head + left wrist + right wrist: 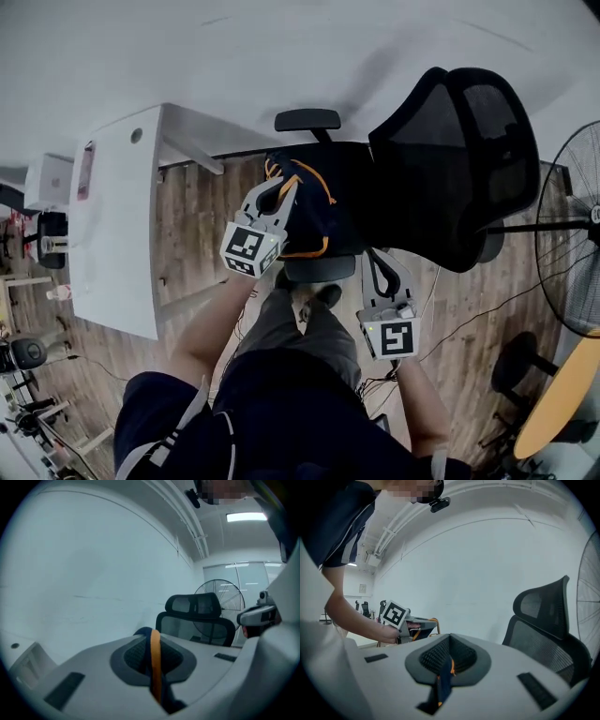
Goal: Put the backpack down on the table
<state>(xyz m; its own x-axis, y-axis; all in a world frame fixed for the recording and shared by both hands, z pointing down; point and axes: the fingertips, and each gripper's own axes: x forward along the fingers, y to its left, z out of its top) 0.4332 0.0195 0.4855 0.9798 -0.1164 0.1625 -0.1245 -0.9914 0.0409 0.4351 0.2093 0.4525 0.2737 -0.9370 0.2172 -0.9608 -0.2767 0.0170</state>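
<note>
At the chair (469, 159), left gripper (277, 194) and right gripper (378, 267) each pinch a strap (155, 660) of the backpack (323, 216).
Keep both level; carry across to the table (112, 234).

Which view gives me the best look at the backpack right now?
The head view: most of the backpack shows, by the chair. Each gripper view shows only a strap clamped between its jaws.

The head camera is looking steeply down onto the wooden floor (202, 211). Each gripper camera is riding close behind its jaws, facing roughly level at the white wall (93, 573) (the right one is catching the left gripper (431, 623)). All are showing the mesh office chair (450, 159).
</note>
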